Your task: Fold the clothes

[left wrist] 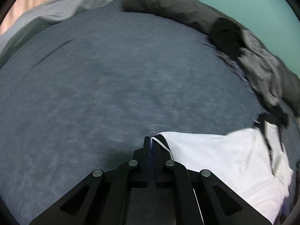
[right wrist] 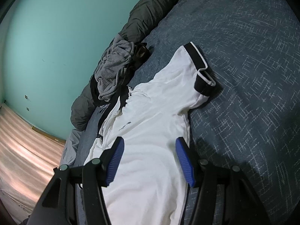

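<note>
A white polo shirt [right wrist: 150, 123] with black collar and black-banded sleeves lies on the blue patterned bedspread [right wrist: 243, 75]. My right gripper [right wrist: 150, 159] is open just above the shirt's body, blue pads [right wrist: 116, 161] on either side of it. In the left wrist view my left gripper [left wrist: 151, 140] is shut on the shirt's black sleeve cuff [left wrist: 161, 140]; the white shirt [left wrist: 225, 159] trails off to the right over the bedspread [left wrist: 112, 84].
A crumpled grey garment [right wrist: 114, 67] and dark clothes lie along a long dark-grey bolster [right wrist: 146, 13] by the teal wall [right wrist: 56, 37]. In the left wrist view the bolster [left wrist: 168, 1] and a pale sheet [left wrist: 56, 9] border the bed's far edge. Wooden floor [right wrist: 22, 150] lies beyond.
</note>
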A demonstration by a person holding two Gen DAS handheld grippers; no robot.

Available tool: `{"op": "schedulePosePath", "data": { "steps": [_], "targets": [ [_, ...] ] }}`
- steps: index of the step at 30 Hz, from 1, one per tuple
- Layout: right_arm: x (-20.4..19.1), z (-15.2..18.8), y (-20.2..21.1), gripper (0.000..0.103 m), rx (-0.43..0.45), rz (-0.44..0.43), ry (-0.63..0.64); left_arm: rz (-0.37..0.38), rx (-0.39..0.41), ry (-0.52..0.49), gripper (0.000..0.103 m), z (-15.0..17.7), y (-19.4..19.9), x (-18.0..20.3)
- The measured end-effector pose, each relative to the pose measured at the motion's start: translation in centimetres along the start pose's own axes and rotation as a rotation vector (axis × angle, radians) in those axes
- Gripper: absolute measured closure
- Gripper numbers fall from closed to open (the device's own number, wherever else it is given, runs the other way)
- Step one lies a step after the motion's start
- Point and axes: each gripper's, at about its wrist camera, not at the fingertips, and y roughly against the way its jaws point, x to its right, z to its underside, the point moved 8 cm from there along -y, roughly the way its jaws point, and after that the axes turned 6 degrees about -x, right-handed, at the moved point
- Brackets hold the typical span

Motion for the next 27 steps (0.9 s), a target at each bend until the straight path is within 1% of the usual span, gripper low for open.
{"op": "schedulePosePath", "data": {
  "steps": [3, 4, 5, 7, 8, 12, 14, 18, 21, 26, 27],
  "targets": [
    [-0.1, 0.3, -0.2, 0.045, -0.007, -0.001, 0.005, 0.015, -0.011, -0.015, 0.099, 0.7, -0.3, 0.7],
    [-0.2, 0.4, -0.2, 0.045, -0.01, -0.001, 0.006, 0.02, -0.015, -0.003, 0.099, 0.9, -0.3, 0.5],
    [-0.2, 0.5, -0.3, 0.045, -0.012, -0.001, 0.008, 0.025, -0.018, 0.013, 0.096, 1.1, -0.2, 0.2],
    [-0.3, 0.6, -0.2, 0.045, -0.012, -0.003, 0.011, 0.04, -0.022, 0.041, 0.076, 1.8, 0.0, -0.4],
    [-0.3, 0.5, -0.2, 0.045, -0.01, -0.004, 0.011, 0.052, -0.022, 0.051, 0.073, 2.2, 0.3, -0.6],
    [-0.4, 0.5, 0.0, 0.045, -0.007, -0.008, 0.007, 0.094, -0.025, 0.08, 0.072, 4.1, 1.1, -1.1],
    [-0.4, 0.5, 0.0, 0.045, -0.006, -0.009, 0.006, 0.098, -0.038, 0.065, 0.072, 5.6, 1.0, -0.8],
    [-0.5, 0.4, 0.1, 0.045, -0.004, -0.012, 0.002, 0.142, -0.037, 0.048, 0.072, 7.8, 1.0, 0.5],
    [-0.5, 0.4, 0.2, 0.045, -0.002, -0.014, 0.0, 0.175, -0.029, 0.042, 0.072, 8.1, 1.4, 1.7],
    [-0.5, 0.4, 0.2, 0.045, -0.001, -0.016, -0.004, 0.179, -0.032, 0.04, 0.07, 7.2, 1.7, 3.5],
    [-0.5, 0.4, 0.2, 0.045, -0.002, -0.016, -0.003, 0.176, -0.037, 0.046, 0.068, 7.0, 1.6, 3.6]
  ]
}}
